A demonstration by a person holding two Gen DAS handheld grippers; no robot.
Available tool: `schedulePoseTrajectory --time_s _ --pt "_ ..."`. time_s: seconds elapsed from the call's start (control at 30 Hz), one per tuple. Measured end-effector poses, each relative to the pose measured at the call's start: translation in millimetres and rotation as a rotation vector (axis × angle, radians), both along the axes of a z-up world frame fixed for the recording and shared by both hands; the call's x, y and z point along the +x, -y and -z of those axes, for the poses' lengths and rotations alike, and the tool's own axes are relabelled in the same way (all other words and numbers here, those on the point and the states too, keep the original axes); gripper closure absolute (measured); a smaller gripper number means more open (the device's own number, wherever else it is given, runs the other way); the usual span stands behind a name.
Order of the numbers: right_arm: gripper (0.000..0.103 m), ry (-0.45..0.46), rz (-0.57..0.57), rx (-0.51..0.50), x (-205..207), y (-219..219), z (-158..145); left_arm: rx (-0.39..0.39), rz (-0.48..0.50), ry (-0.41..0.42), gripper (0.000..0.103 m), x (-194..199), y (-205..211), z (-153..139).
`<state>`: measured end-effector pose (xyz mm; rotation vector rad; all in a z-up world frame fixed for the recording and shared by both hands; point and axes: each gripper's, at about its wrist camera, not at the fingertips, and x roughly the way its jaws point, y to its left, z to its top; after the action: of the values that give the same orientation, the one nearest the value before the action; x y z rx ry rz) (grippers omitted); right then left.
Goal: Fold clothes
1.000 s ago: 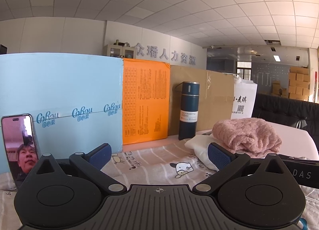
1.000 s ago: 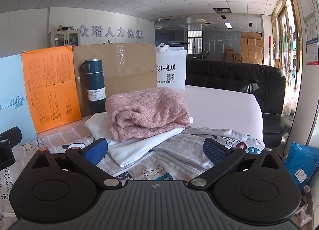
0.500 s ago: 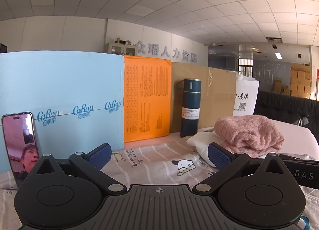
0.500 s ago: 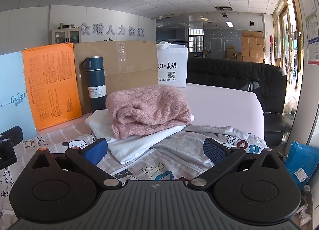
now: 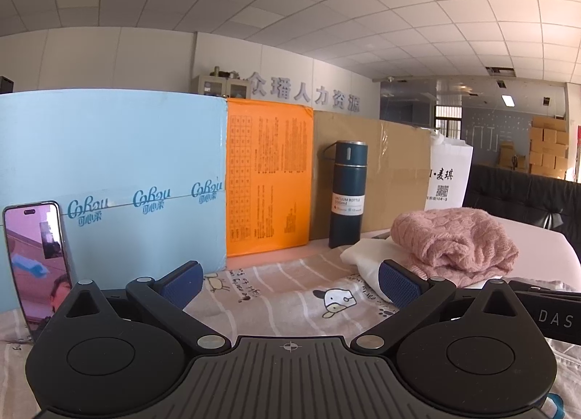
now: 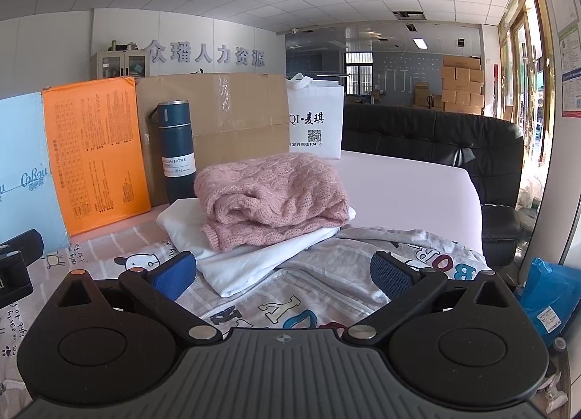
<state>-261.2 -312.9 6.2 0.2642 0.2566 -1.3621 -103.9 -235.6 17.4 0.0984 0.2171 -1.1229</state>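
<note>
1. Our left gripper (image 5: 288, 279) is black, with ribbed housing, round discs, silver screws and blue textured fingertips (image 5: 397, 283).
2. Our right gripper (image 6: 281, 272) looks the same; one screw is orange.

Pink cable-knit sweater (image 6: 272, 197); white garment (image 6: 250, 255); grey lettered garment (image 6: 326, 295); dark teal bottle (image 6: 177, 150); orange box (image 6: 96, 150).

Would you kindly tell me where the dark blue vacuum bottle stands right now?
In both views the dark blue vacuum bottle stands upright against the brown cardboard panel, just behind and left of the folded pink knitted sweater.
</note>
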Motion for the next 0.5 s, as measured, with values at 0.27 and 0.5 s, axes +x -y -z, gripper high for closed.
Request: schedulePoseTrajectory --time_s 0.27,0.5 --pt "0.0 -0.004 -0.002 -0.001 0.9 -0.2 0.0 0.003 -0.001 0.001 0.0 0.5 1.0 0.8" --pt "0.0 -0.005 -0.004 0.0 0.5 0.1 0.1 0.01 0.005 0.002 0.0 0.6 1.0 1.6"
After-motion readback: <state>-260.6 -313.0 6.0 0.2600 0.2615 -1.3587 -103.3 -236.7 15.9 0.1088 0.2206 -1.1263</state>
